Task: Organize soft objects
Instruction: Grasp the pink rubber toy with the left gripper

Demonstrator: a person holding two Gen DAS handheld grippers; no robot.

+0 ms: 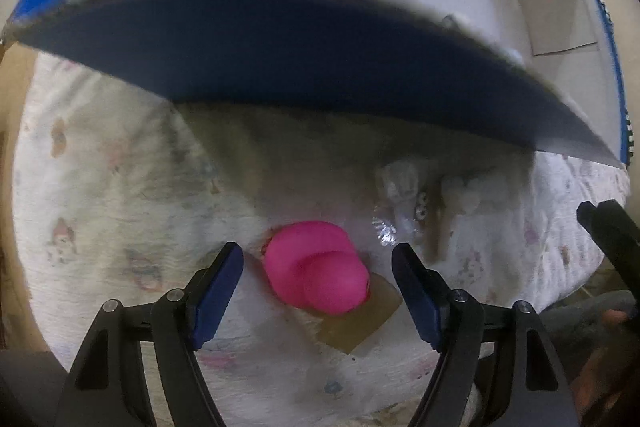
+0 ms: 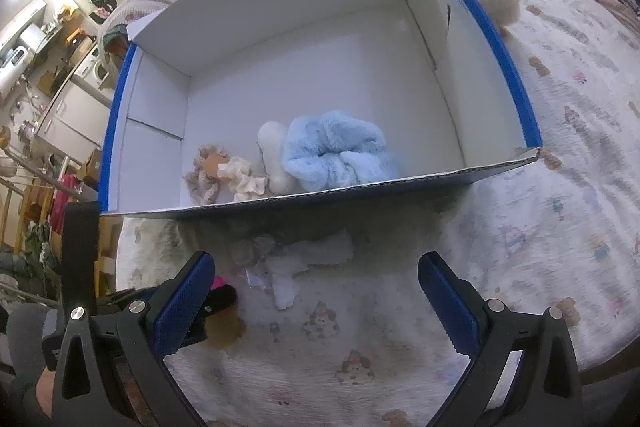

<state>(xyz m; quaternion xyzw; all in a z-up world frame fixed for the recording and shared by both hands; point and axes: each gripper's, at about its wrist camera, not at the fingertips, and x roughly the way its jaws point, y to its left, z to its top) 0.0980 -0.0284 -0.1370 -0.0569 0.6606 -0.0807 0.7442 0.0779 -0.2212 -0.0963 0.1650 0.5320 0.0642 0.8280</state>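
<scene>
The left gripper (image 1: 318,263) hung low over a printed bedspread (image 1: 100,187), its blue-padded fingers (image 1: 218,291) spread wide and holding nothing. Between the tips, on the cloth, lay a bright pink soft toy (image 1: 318,267), a rounded two-lobed lump whose long axis ran from far left to near right, the smaller lobe at the near-right end. It rested partly on a tan square patch (image 1: 360,319) and touched neither pad. Just beyond it to the right sat a small pale plush piece (image 1: 404,195) with a scrap of crinkled clear wrap, in the shadow of the box's near wall.

The right gripper (image 2: 316,291) was likewise spread apart and empty above the same cloth. Past its tips, white fluffy scraps (image 2: 312,255) lay at the foot of the box. The pink toy (image 2: 218,283) showed only as a sliver at the left finger, mostly hidden behind the other tool.

Farther on stood the open cardboard box (image 2: 320,39), white inside with blue outer walls, its near wall facing the grippers. Against that near wall inside lay, from left to right, a small doll with frilly beige trim (image 2: 224,171), a white plush roll (image 2: 274,155) whose long axis ran near to far, and a bunched light blue furry cloth (image 2: 340,155). Beyond the box's far right corner a beige fluffy thing (image 2: 498,3) rested on the bedspread.
</scene>
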